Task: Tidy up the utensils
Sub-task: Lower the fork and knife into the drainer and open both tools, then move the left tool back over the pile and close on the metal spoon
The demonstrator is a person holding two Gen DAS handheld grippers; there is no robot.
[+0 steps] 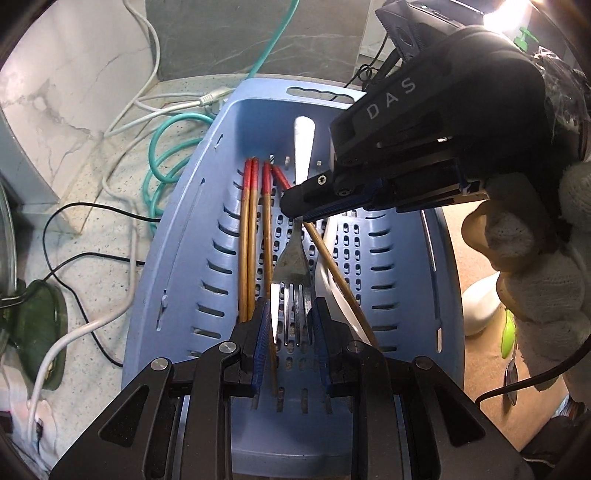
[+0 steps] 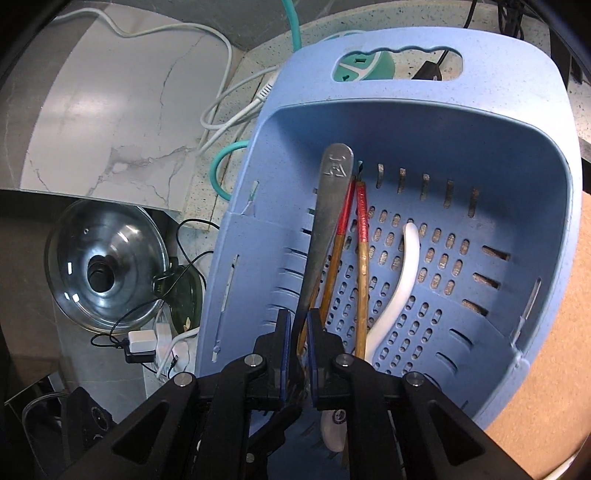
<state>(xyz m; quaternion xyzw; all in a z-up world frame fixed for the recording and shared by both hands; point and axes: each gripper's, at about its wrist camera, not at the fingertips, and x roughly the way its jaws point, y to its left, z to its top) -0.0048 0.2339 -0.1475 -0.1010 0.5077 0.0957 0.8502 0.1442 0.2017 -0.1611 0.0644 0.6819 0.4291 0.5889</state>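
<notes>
Both grippers reach into the blue basket (image 1: 192, 229): left gripper (image 1: 290, 334) straddles the fork (image 1: 293, 273) tines, not pinching; right gripper (image 2: 296, 345) clasps its handle. Chopsticks (image 1: 248, 236) at ten o'clock, white spoon (image 2: 400, 280) unsorted; sorting barely begun

Bright, sharp views, strong fisheye bending, dark vignette at the rims, blown-out glare (image 1: 502, 14) top right

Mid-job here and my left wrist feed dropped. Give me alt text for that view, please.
Left gripper straddles the tines of a metal fork lying in a blue slotted basket, while the right gripper reaches in from the right over the fork's handle. Red-tipped chopsticks lie left of the fork; a white spoon lies right.
</notes>
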